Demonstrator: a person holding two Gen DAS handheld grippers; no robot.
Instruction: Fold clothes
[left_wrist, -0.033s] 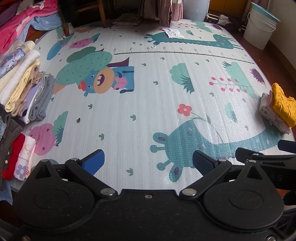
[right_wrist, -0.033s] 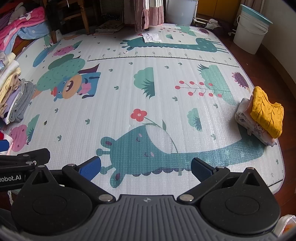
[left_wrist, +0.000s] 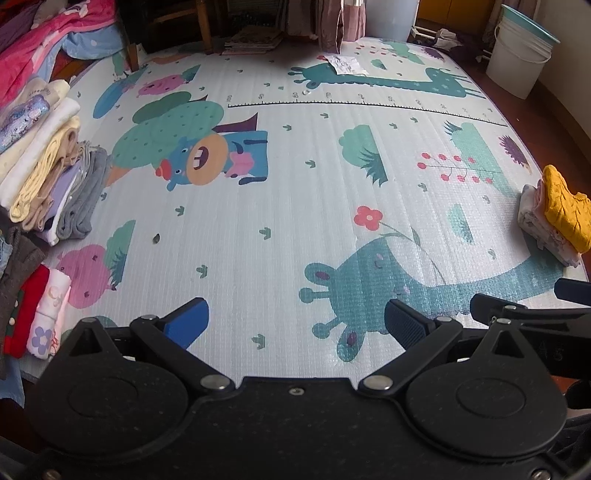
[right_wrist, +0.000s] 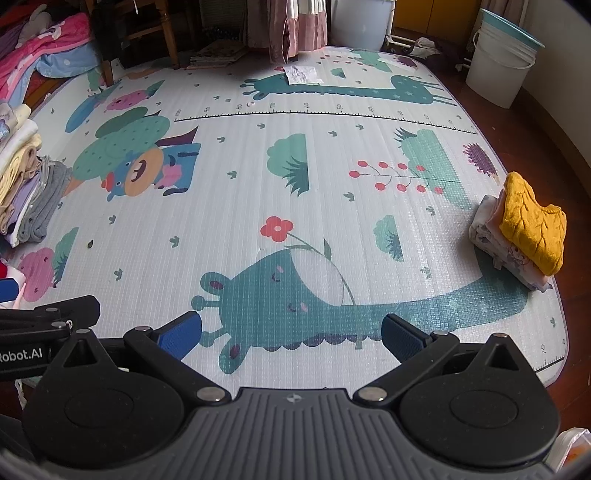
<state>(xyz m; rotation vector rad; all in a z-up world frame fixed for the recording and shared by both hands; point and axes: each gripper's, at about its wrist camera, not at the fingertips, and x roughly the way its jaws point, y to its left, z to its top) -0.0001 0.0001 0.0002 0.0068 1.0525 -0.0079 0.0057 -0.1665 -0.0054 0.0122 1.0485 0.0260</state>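
Play mat (left_wrist: 295, 221); folded clothes (right_wrist: 524, 236) beyond fingers (right_wrist: 181, 332).

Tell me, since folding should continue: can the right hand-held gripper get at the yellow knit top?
Probably yes: the yellow knit top tops its pile uncovered, bare mat lies before it, and the right hand-held gripper is open.

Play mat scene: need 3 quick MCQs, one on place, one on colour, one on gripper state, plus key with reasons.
1. Where on the play mat does the small pile with the knit sweater sit?
A. right edge
B. centre
C. far edge by the curtain

2. What colour is that sweater?
A. grey
B. mustard yellow
C. red

3. How do the left gripper and right gripper stand?
A. both shut on cloth
B. one open, one shut
C. both open, nothing between the fingers

Key: 1 A, the pile lies at the mat's right border in both views. 2 B, the top garment is yellow. 3 C, only bare mat shows between each pair of blue pads.
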